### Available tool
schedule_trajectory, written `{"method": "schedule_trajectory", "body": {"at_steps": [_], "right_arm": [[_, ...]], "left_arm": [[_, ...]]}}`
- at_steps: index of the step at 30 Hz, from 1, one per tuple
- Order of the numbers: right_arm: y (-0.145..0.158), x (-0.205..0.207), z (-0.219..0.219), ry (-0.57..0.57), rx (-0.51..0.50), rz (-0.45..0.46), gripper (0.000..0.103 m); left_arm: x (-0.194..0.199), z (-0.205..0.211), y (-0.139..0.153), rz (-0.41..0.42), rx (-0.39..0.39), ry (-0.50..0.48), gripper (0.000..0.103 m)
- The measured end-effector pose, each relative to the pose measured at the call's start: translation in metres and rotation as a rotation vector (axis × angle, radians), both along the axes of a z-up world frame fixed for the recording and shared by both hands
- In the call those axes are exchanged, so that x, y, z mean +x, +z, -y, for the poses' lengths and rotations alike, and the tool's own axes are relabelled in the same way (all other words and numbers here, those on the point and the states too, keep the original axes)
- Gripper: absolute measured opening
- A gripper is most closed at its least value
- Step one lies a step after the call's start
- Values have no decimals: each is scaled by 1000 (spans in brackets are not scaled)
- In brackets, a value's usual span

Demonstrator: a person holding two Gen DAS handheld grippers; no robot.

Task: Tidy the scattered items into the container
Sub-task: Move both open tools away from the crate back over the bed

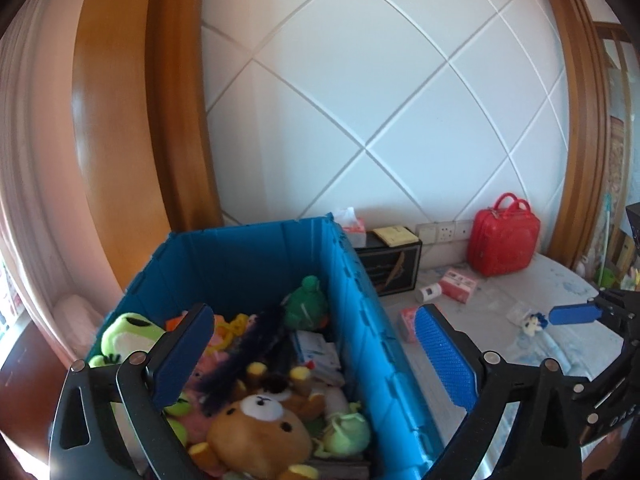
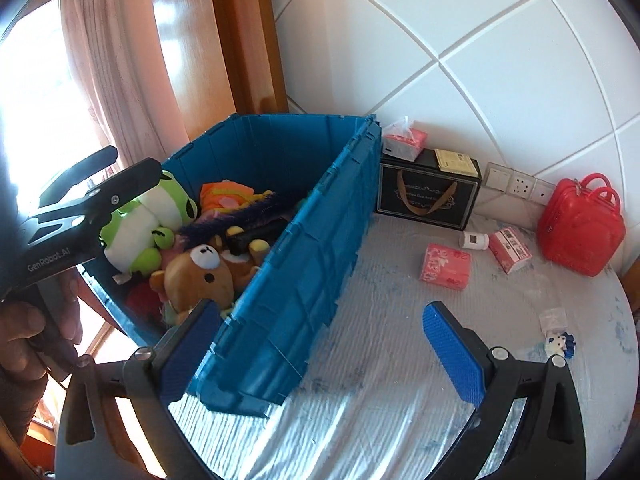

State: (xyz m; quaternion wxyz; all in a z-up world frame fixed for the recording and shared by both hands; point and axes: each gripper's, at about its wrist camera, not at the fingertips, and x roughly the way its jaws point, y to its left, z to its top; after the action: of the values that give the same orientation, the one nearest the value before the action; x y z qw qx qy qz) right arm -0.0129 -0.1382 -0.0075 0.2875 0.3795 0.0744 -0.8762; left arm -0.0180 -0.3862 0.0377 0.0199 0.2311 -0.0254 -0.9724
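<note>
Both your grippers, left (image 1: 316, 356) and right (image 2: 320, 356), are wide apart with nothing in them. The blue bin (image 2: 296, 248) is full of soft toys. Pink packs (image 2: 445, 266) lie on the table (image 2: 380, 360) beside it.

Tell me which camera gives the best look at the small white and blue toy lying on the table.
The right wrist view. There the small white and blue toy lies unobstructed on the table, beside a clear packet, fairly sharp. The left wrist view shows the toy smaller and blurrier, far right, close to the right gripper's blue fingertip.
</note>
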Motion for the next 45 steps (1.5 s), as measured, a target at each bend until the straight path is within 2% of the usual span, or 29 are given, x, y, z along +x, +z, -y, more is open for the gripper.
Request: {"method": "schedule_trajectory", "body": {"at_steps": [7,11,17,23,28,34,37,40,45], "right_arm": [[-7,6,-93,-87,12,22,103],[-13,14,-138,-162,7,33,103],[-20,29,-184,-278,38,47,103],[-30,34,-220,-397,69,70,103],[-52,25,-240,-436,34,122,103],[-81,5,-268,-390,12,164,103],[-96,-11,-285,-348,31,174,103],[-110,-30,-307,-314,48,178,103],[-144,-51,-341,-315,76,226,103]], "left_arm": [[-7,-87,-20,56,13,-100,102],[-17,-123,-28,80,17,-171,102],[-35,-167,-44,111,57,-286,102],[-62,-197,-79,172,99,-354,102],[-93,-217,-106,234,39,-339,102],[-142,-238,-138,285,-19,-263,102],[-170,-249,-158,312,-21,-209,102],[-204,-261,-183,340,-6,-179,102],[-265,-278,-240,393,-29,-134,102]]}}
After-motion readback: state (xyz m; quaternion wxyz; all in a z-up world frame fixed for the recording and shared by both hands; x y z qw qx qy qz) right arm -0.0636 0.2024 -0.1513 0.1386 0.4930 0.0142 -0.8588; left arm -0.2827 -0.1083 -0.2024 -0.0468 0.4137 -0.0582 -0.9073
